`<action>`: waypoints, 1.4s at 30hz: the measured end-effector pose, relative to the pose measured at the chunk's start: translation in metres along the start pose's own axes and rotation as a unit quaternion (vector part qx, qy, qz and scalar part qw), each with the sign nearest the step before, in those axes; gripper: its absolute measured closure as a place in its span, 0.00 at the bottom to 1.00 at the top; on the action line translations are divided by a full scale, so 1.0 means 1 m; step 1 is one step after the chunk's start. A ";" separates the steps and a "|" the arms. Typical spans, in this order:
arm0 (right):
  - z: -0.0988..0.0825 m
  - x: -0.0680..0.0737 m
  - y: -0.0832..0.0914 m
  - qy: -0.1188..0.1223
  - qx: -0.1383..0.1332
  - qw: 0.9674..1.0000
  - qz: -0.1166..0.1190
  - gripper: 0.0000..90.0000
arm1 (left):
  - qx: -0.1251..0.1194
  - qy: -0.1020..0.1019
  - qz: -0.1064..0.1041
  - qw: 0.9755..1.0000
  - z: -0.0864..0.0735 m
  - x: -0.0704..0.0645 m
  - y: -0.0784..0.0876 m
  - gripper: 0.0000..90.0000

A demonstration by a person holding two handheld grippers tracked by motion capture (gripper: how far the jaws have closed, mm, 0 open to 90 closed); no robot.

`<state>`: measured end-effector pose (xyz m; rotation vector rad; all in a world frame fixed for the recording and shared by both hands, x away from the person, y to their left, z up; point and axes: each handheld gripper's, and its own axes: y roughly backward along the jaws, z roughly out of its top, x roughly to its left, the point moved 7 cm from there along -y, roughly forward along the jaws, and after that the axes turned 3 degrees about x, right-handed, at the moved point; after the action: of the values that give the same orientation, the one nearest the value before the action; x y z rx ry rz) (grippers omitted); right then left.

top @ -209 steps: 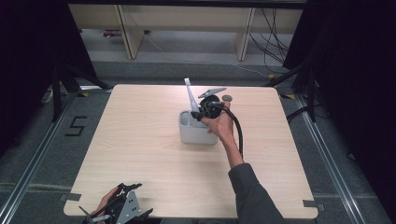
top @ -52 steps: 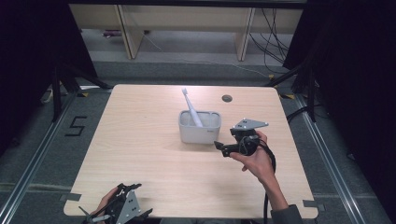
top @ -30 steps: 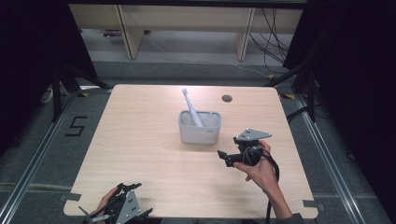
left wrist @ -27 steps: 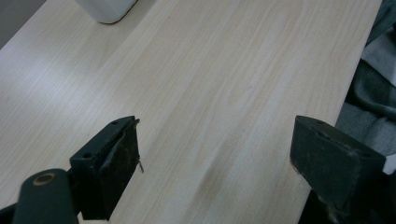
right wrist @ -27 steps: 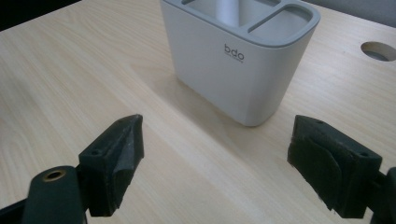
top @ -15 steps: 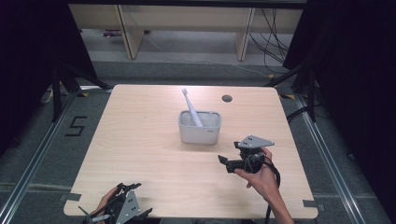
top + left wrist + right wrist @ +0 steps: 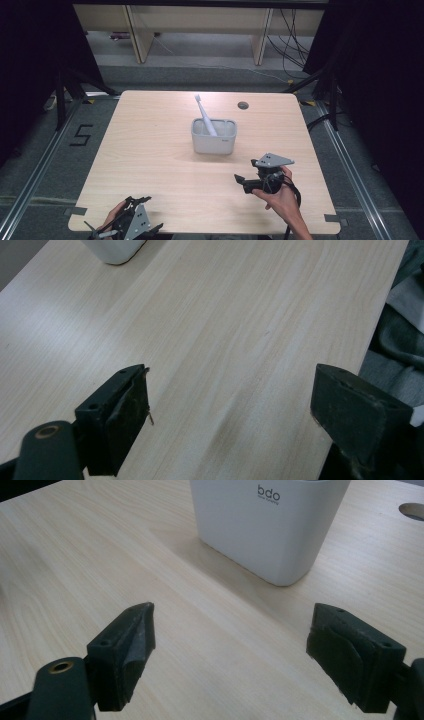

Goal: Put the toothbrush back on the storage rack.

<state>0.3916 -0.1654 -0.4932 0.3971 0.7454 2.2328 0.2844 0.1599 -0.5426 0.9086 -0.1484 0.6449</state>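
A white rectangular cup [image 7: 213, 137] stands mid-table with a white toothbrush [image 7: 204, 114] leaning in it, head up and tilted to the left. My right gripper [image 7: 241, 183] hovers over the near right of the table, held by a hand, jaws pointing left, open and holding nothing. In the right gripper view the cup [image 7: 270, 527], marked "bdo", stands ahead of the open right gripper [image 7: 230, 630]. My left gripper [image 7: 136, 222] rests at the near left edge. It is open over bare wood [image 7: 230, 395], with a corner of the cup [image 7: 114, 247] far ahead.
The light wooden table [image 7: 150, 150] has a round cable hole [image 7: 243, 105] at the back right. Dark floor and shelf legs surround it. The person's grey clothing [image 7: 400, 330] lies past the table's near edge.
The right gripper has drawn back from the cup toward the near right of the table, dropping lower; the toothbrush stays in the cup. The left gripper has not moved.
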 end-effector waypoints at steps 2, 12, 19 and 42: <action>-0.002 0.000 0.000 0.004 -0.002 1.000 0.000 0.22 | 0.000 0.000 0.000 1.000 0.000 0.000 0.000 0.17; -0.012 0.004 0.002 0.002 0.001 1.000 0.003 0.22 | -0.002 -0.001 0.001 1.000 0.000 0.000 0.000 0.17; -0.019 0.008 0.004 -0.011 0.006 1.000 0.009 0.22 | 0.000 0.000 0.000 1.000 0.000 0.000 0.000 0.17; -0.038 0.016 0.012 -0.002 0.006 1.000 0.018 0.21 | 0.005 -0.002 -0.001 1.000 0.000 0.000 0.000 0.17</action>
<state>0.3554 -0.1758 -0.5147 0.4235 0.7545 2.2608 0.2841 0.1600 -0.5427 0.9190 -0.1487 0.6417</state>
